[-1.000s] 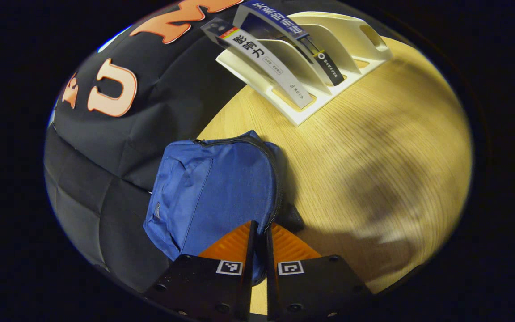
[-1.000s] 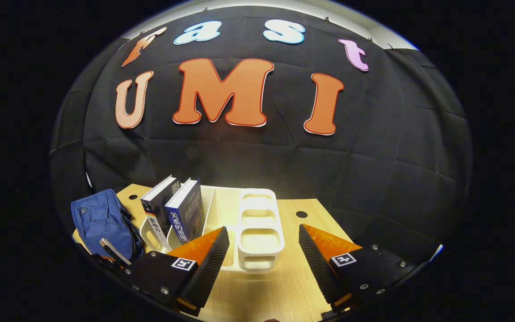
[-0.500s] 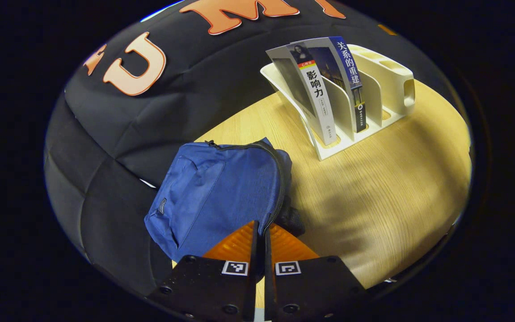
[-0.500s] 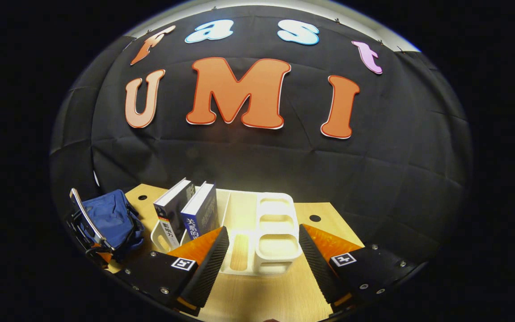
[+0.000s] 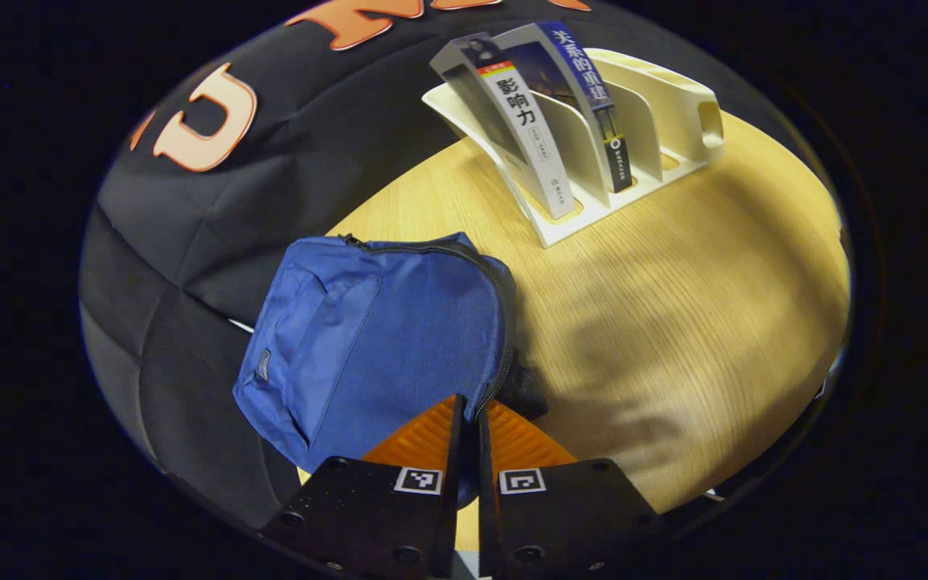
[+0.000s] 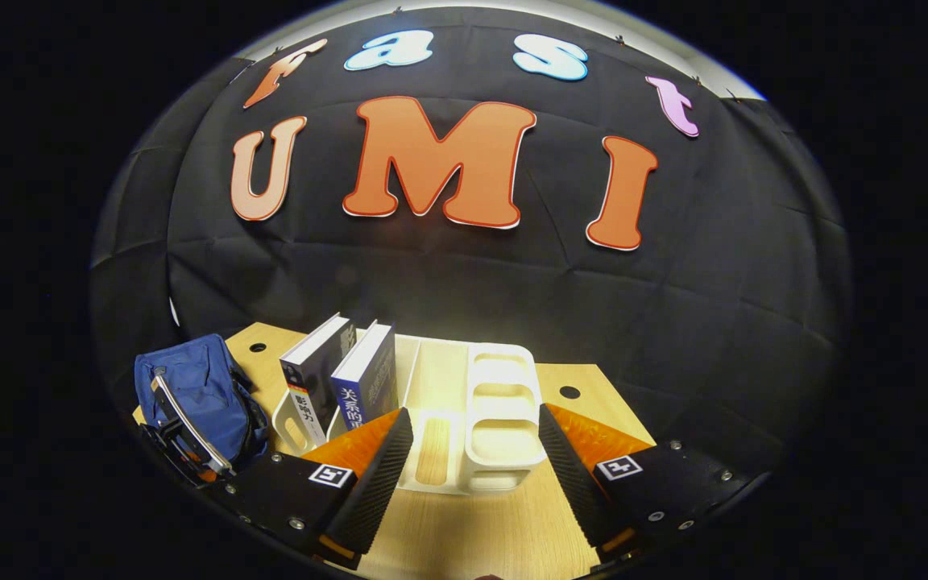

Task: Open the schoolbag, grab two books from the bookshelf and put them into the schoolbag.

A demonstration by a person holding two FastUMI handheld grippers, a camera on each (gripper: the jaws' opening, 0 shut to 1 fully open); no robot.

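— What's changed on your end in the last second?

— Mostly my left hand's angle. The left gripper (image 5: pixel 464 419) has swung a little: the bookshelf (image 5: pixel 657 173) drifted across my left gripper view and back, while the schoolbag (image 5: pixel 383 338) stayed planted right in front of the fingers. The fingers are together, as before, with the zipper line running down into the narrow gap between them. I think they are pinching the zipper pull, but the pull itself is hidden, so I can't say for certain they press on it.

— Has the bag opened at all?

— Not that I can see. The zipper (image 5: pixel 504 322) still looks closed along the bag's right edge, so I judge the opening step as barely begun.

— And the right?

— The right gripper (image 6: pixel 476 439) hangs with fingers wide apart, near the bookshelf, holding nothing. Its view has crept slightly. The two books (image 6: pixel 343 379) stand leaning in the shelf's left slots, the bag left of them on the table (image 6: pixel 464 532), at its left end.

— So?

— Books wait until the zipper runs.
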